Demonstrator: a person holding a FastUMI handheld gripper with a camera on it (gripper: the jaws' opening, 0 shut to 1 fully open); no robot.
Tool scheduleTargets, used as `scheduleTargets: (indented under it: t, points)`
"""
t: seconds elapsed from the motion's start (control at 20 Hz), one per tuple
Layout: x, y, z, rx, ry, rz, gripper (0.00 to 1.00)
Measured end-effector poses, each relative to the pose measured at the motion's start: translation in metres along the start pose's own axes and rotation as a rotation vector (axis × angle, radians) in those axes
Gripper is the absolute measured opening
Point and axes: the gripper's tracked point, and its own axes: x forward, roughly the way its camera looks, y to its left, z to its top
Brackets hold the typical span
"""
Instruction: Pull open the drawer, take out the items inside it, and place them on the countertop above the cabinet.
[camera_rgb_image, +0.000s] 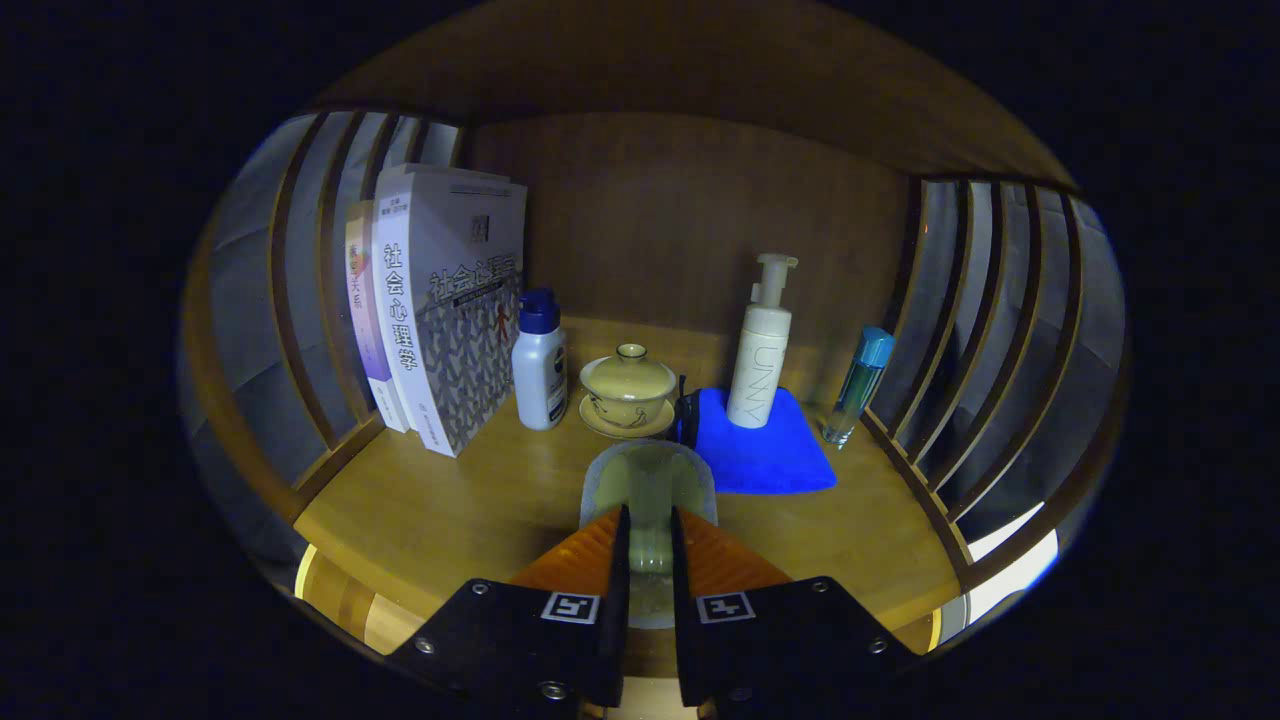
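While the gripper (650, 530) is clamped on a pale translucent cup (648, 480) above the table's (450, 500) front edge, a blue cloth (765, 450) lies just beyond.

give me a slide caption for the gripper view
Gripper shut on a clear cup, held over the countertop.

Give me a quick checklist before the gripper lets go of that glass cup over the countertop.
1. Grip: the gripper fingers press both sides of the glass cup: ok.
2. Cup over the countertop, not past its front edge: ok.
3. Cup resting on the wood: cannot tell.
4. Room ahead: the lidded tea bowl on its saucer stands just beyond the cup: cannot tell the gap.
5. Blue cloth to the right, bearing the pump bottle; cup appears beside it, not on it: ok.
6. Cup upright: ok.
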Motion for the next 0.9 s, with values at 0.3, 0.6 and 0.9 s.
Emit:
scheduleTargets:
  t: [0.3,0.6,0.9]
  points:
    - [0.008,0.002,-0.006,0.032,0.003,0.043,0.26]
    - [-0.053,-0.001,0.040,0.089,-0.236,0.037,0.88]
    - [-0.161,-0.018,0.060,0.127,-0.430,0.011,0.94]
